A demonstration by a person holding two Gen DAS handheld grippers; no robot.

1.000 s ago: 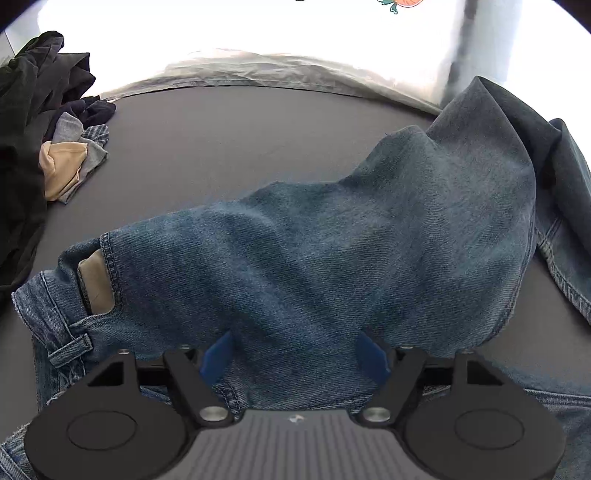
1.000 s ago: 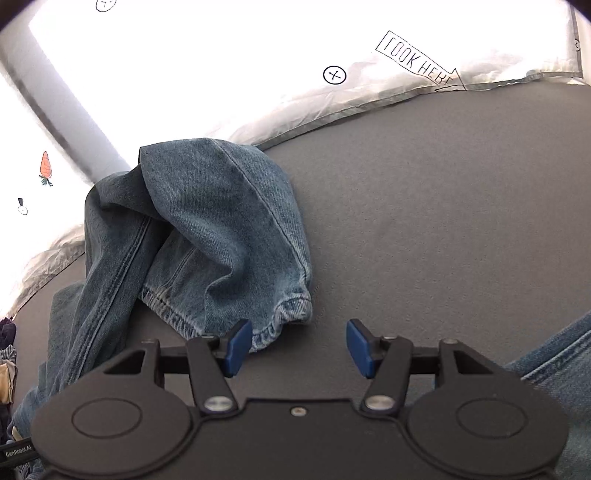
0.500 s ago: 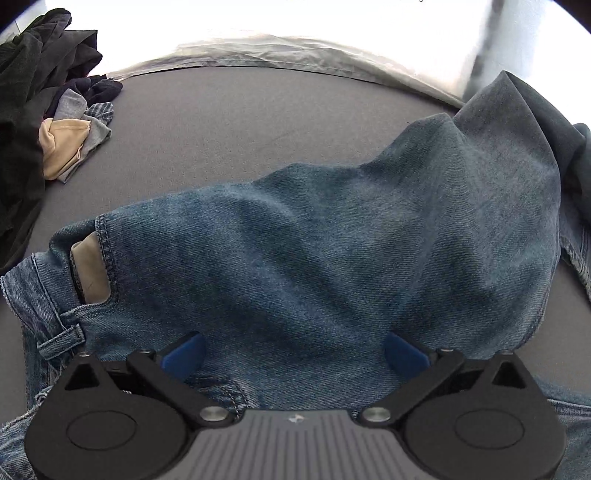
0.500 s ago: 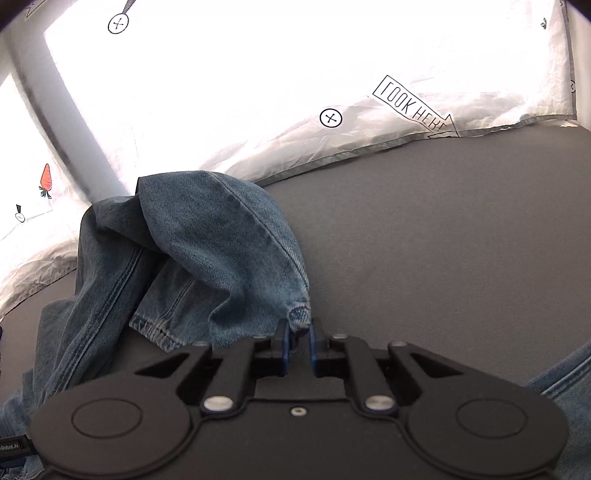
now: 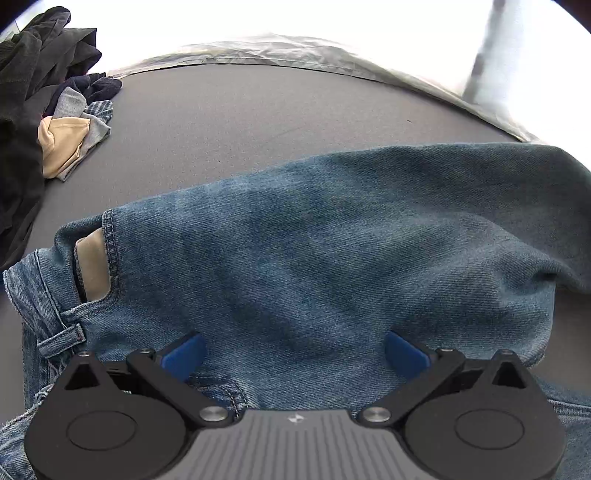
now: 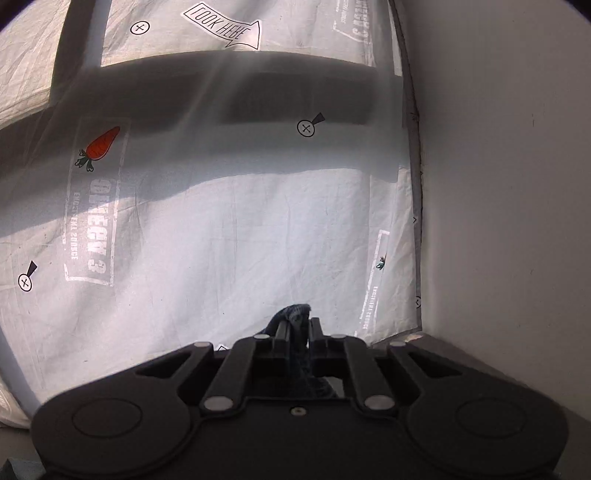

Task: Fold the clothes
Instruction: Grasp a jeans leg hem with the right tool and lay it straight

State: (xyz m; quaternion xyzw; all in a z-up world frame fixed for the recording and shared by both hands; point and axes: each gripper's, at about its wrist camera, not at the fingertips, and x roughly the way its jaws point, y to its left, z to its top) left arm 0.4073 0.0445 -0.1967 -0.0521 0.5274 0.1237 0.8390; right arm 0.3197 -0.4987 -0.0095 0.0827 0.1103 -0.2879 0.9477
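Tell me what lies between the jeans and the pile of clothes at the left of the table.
In the left wrist view, only bare grey table lies between the jeans and the pile of clothes; nothing else sits on that stretch.

In the right wrist view, a white sheet point(image 6: 240, 229) fills most of the frame and carries print seen mirrored. At the top, an arrow-shaped label point(image 6: 221, 31) reads "LOOK HERE" reversed. At centre left, below a red carrot drawing point(image 6: 99, 147), a faded grey stamp point(image 6: 94, 229) ends in the digit "3"; its other letters are too washed out to read. Small circled crosses point(image 6: 306, 127) dot the sheet. The left wrist view shows no readable text.
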